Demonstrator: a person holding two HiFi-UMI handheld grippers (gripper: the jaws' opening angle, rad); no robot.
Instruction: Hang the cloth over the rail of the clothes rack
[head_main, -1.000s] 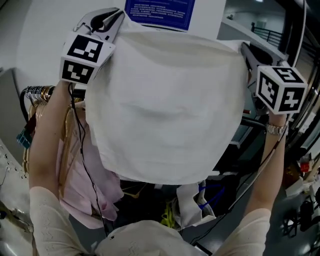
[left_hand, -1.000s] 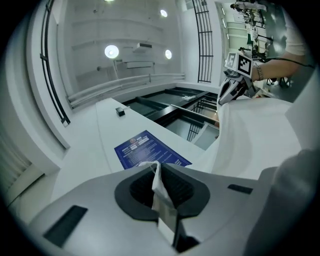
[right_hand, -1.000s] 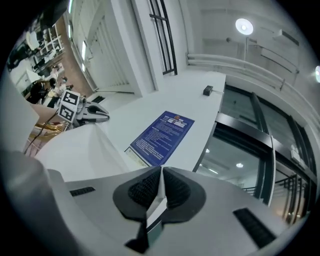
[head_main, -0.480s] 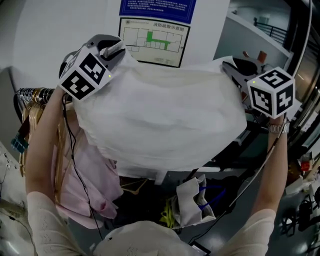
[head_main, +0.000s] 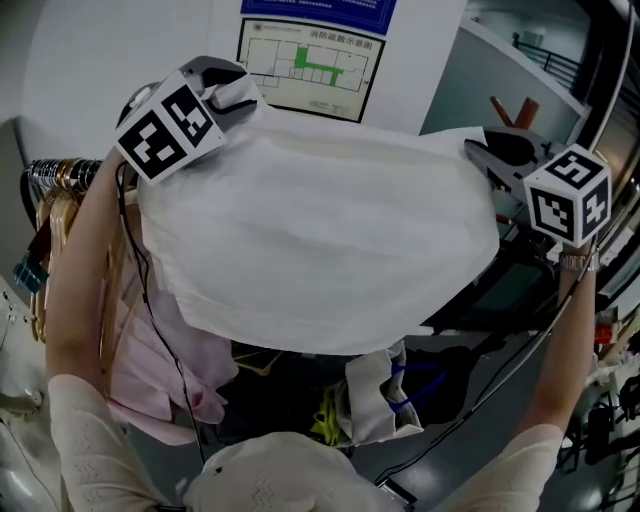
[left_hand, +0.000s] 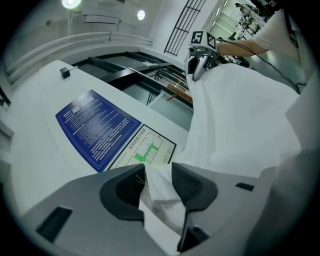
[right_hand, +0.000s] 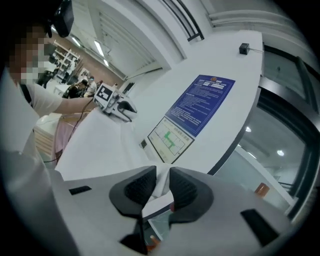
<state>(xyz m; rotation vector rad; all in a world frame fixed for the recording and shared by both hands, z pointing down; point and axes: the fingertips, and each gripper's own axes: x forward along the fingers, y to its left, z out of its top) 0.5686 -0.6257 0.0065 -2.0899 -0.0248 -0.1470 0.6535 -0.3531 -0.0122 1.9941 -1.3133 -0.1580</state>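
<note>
Jaws of left gripper (left_hand: 158, 175) have just opened around cloth (head_main: 320, 240); right gripper (right_hand: 162, 179) pinches it.

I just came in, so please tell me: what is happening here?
A person holds a white cloth spread wide between two grippers. The right gripper is shut on one corner. The jaws of the left gripper have just been opening, with the other corner lying loose between them.
</note>
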